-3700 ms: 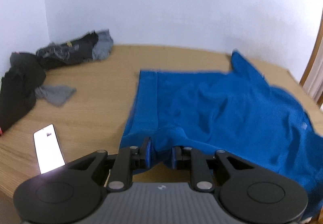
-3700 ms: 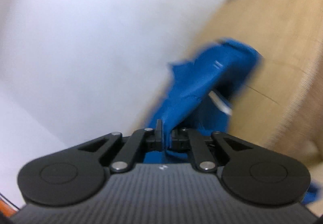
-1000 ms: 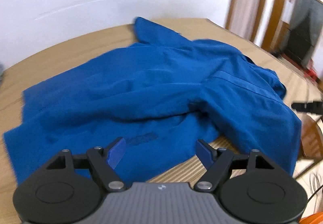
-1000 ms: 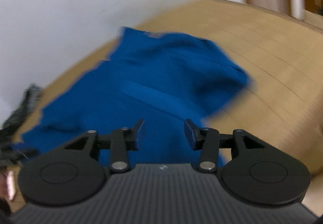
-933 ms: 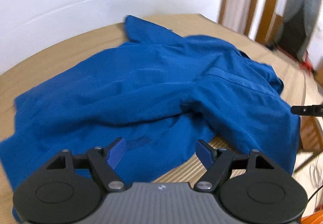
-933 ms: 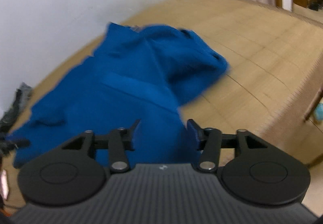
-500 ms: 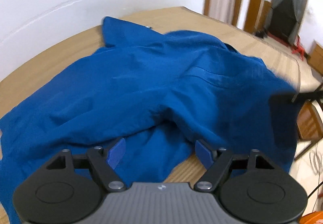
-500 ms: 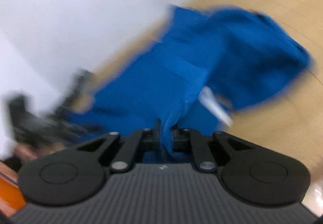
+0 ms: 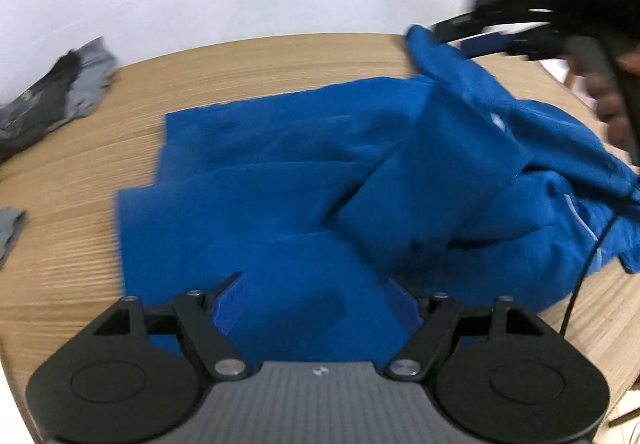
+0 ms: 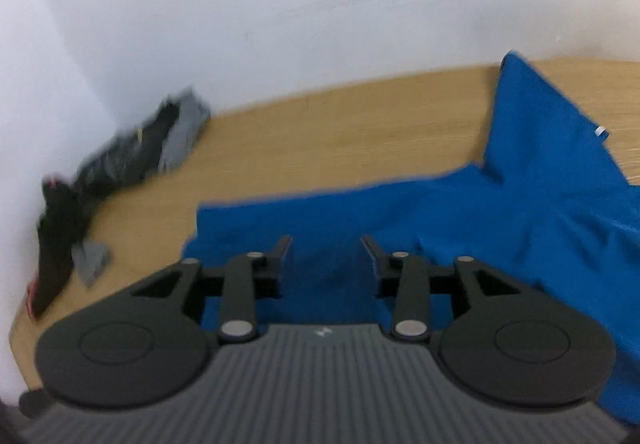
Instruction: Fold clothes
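Note:
A blue shirt (image 9: 288, 179) lies spread on the wooden table (image 9: 280, 59), with its right part folded over in a slab (image 9: 452, 167). My left gripper (image 9: 316, 298) is open just above the shirt's near edge, nothing pinched between its blue pads. In the left wrist view, a hand (image 9: 608, 111) holds my right gripper (image 9: 456, 37), blurred, over the shirt's far right corner. In the right wrist view the right gripper (image 10: 326, 256) hovers over the blue shirt (image 10: 500, 211); its jaws are opening and nothing is between them.
A heap of dark and grey clothes (image 9: 60, 99) lies at the table's far left by the white wall, also seen as the dark heap (image 10: 120, 159). A small grey piece (image 10: 92, 256) lies nearer. A black cable (image 9: 588, 260) hangs at the right table edge.
The right gripper shut on a fold of the shirt, swept it across to the left, then let go. The left view swung left, bringing the dark clothes and the right gripper into sight.

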A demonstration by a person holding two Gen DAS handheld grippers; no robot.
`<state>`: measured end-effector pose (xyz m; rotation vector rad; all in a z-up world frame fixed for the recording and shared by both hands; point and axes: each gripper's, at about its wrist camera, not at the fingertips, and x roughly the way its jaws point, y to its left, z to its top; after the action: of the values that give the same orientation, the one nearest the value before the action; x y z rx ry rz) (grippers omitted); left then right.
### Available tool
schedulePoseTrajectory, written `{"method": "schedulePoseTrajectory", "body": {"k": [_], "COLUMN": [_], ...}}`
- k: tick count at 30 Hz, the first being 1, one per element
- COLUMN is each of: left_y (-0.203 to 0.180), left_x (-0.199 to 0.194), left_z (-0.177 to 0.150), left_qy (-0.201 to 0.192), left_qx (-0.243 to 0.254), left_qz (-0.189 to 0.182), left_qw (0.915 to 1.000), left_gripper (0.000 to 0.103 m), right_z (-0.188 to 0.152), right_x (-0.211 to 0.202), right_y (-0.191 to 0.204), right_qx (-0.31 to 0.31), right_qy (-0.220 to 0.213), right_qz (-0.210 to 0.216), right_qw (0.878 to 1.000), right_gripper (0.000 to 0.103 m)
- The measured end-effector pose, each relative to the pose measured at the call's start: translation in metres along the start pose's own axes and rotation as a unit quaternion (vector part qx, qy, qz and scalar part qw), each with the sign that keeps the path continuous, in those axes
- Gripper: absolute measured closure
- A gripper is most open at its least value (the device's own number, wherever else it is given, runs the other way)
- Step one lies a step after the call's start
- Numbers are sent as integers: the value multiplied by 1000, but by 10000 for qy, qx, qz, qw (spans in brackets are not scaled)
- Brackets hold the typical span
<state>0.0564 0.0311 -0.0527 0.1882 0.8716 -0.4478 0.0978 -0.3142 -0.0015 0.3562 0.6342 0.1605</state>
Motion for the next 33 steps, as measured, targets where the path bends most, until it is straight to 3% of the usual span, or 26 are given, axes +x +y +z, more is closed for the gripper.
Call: {"method": "schedulePoseTrajectory", "body": {"k": [3, 5, 9, 12, 14, 15, 16, 17, 19, 21, 24, 26, 27, 30, 33], "left_y": [-1, -14, -56, -96, -115, -120, -120, -117, -105, -92, -68, -63, -65, -83, -109], "left_x": [-1, 2, 16, 43, 70, 82, 93, 99, 103, 109, 115, 102, 95, 80, 80], "left_z": [6, 17, 38, 53, 64, 72, 81, 92, 117, 147, 185, 190, 188, 166, 141], "left_qy": [-102, -206, -423, -491, -365, -256, -126, -81, -177, -312, -295, -386, -420, -400, -220], "left_qx": [109, 314, 1009, 1585, 1779, 1769, 1685, 1531, 1132, 829, 145, -156, -183, 10, 303], "left_qz": [-118, -310, -850, -840, -637, -522, -416, -339, -123, 419, 891, 802, 760, 717, 399], "left_qw": [9998, 9988, 9904, 9825, 9813, 9825, 9847, 9876, 9933, 9952, 9955, 9959, 9961, 9966, 9985], "left_gripper": [25, 25, 25, 25, 36, 63, 81, 82, 80, 79, 75, 70, 62, 49, 48], "right_z": [-11, -31, -81, -109, -121, -121, -120, -118, -110, -100, -90, -86, -82, -65, -49], "right_x": [-36, -62, -98, -108, -109, -109, -108, -107, -105, -100, -86, -82, -83, -88, -72], "right_y": [-32, -55, -101, -134, -153, -160, -168, -176, -198, -218, -259, -277, -275, -249, -216], "right_qx": [412, 722, 1335, 1917, 2196, 2181, 2134, 2079, 1982, 1973, 2531, 2911, 2936, 2365, 1496], "right_qy": [-432, -584, -446, -259, -162, -134, -111, -91, -125, -198, -280, -292, -257, -169, 46], "right_qz": [95, -30, -710, -822, -683, -649, -657, -690, -735, -806, -710, -542, -465, 120, 698], "right_qw": [9982, 9957, 9875, 9777, 9731, 9737, 9747, 9757, 9773, 9768, 9644, 9547, 9545, 9714, 9863], "right_gripper": [52, 38, 33, 33, 33, 33, 33, 33, 33, 34, 36, 35, 33, 33, 32]}}
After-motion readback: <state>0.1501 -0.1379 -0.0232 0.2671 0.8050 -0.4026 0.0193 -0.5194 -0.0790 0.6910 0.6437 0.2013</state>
